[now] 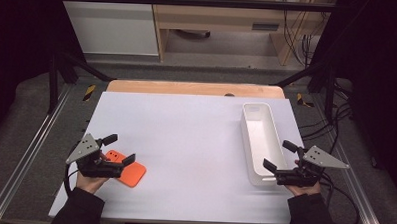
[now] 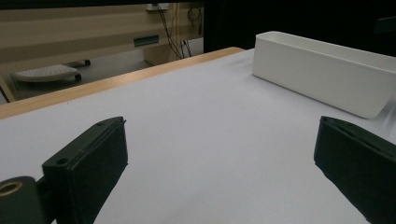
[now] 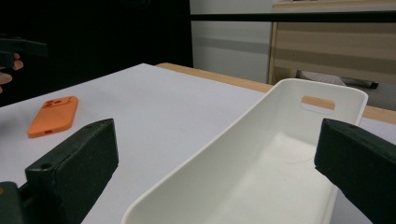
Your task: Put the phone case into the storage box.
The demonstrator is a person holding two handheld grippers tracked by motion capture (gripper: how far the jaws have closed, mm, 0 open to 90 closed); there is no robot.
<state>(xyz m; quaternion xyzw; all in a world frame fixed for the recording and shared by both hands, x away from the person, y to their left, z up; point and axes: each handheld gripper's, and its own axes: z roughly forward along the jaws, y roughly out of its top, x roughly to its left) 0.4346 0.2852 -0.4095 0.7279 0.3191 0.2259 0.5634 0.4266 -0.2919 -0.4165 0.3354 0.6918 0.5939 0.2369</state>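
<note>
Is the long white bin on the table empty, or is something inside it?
Empty. The white bin shows only its bare white floor in the right gripper view; the orange phone case lies outside it.

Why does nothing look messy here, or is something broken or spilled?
Nothing stands out. The orange case lies flat on the white table, and the white bin sits upright and empty. Both grippers, left and right, are open, holding nothing.

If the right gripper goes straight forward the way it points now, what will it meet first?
Probably the white bin: the open right gripper looks along its length, near end between the jaws. Depth is unclear.
</note>
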